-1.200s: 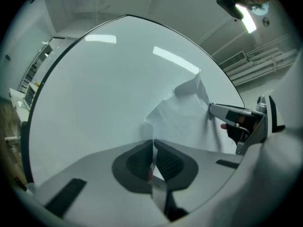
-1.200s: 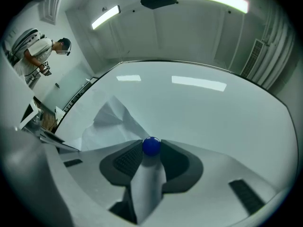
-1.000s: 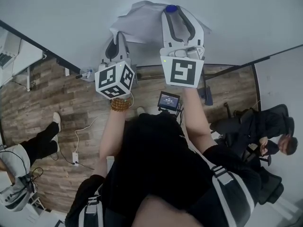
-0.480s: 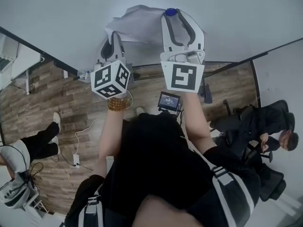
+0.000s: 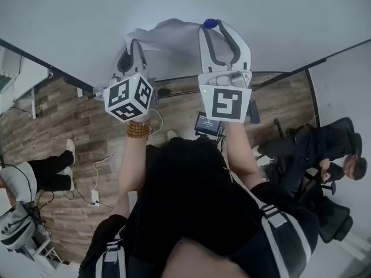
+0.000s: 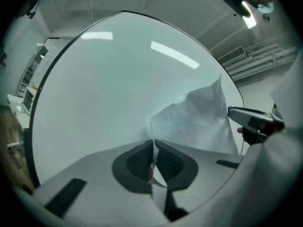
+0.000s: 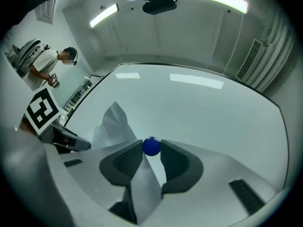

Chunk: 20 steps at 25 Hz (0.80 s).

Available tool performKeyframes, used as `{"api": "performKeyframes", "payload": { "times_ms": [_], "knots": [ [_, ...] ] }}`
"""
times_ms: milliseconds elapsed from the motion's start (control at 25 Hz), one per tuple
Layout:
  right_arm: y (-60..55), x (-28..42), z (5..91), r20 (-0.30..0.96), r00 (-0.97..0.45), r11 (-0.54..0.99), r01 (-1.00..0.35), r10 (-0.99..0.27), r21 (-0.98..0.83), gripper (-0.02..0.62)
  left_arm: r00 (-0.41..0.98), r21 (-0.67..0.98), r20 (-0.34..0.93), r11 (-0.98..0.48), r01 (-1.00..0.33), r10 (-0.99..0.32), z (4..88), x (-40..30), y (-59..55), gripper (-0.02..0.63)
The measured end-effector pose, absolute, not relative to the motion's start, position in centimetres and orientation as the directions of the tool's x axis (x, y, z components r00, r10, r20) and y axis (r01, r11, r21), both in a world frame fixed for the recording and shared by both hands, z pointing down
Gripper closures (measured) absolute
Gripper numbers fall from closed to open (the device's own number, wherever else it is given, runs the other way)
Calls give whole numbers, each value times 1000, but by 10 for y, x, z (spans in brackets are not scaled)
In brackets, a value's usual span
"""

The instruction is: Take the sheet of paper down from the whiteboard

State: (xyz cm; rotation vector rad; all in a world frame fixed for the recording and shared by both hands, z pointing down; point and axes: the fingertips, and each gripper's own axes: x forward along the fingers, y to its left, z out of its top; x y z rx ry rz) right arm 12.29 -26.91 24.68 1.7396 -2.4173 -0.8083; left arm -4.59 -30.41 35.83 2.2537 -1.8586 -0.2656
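The job was only partly done. The crumpled white sheet of paper [image 5: 165,35] had mostly come off the big shiny whiteboard [image 5: 290,22], and it bulged out loose. One bit of it was still under the small round blue magnet [image 5: 209,23], so it was not down yet. I could not tell if the magnet still touched the board.

My left gripper [image 6: 154,151] was squeezed tight shut, with a thin edge of the paper pinched between its dark pads. In the head view it sat left of the magnet and a little lower.

My right gripper [image 7: 151,148] had its jaws wide apart with the magnet between their tips, and both pads touched it. The paper ran down from under the magnet, between those jaws.

I think what was left was to pull the magnet away and take the sheet off.
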Motion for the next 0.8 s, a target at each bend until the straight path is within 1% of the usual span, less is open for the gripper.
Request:
{"api": "performKeyframes", "payload": {
  "times_ms": [280, 440, 600, 800],
  "knots": [
    [-262, 116, 253, -240, -380, 253, -866, -893, 431, 479, 223, 206, 21, -214, -955, -975, 359, -52, -284, 597],
    [-258, 115, 253, -243, -393, 280, -876, -887, 393, 479, 216, 190, 34, -206, -960, -976, 358, -54, -270, 597],
    [-247, 114, 260, -220, -406, 313, -879, -887, 359, 479, 204, 182, 48, -192, -964, -978, 356, -57, -248, 597],
    [-229, 103, 270, -198, -419, 340, -877, -886, 339, 479, 179, 164, 61, -167, -972, -982, 360, -78, -227, 597]
  ]
}}
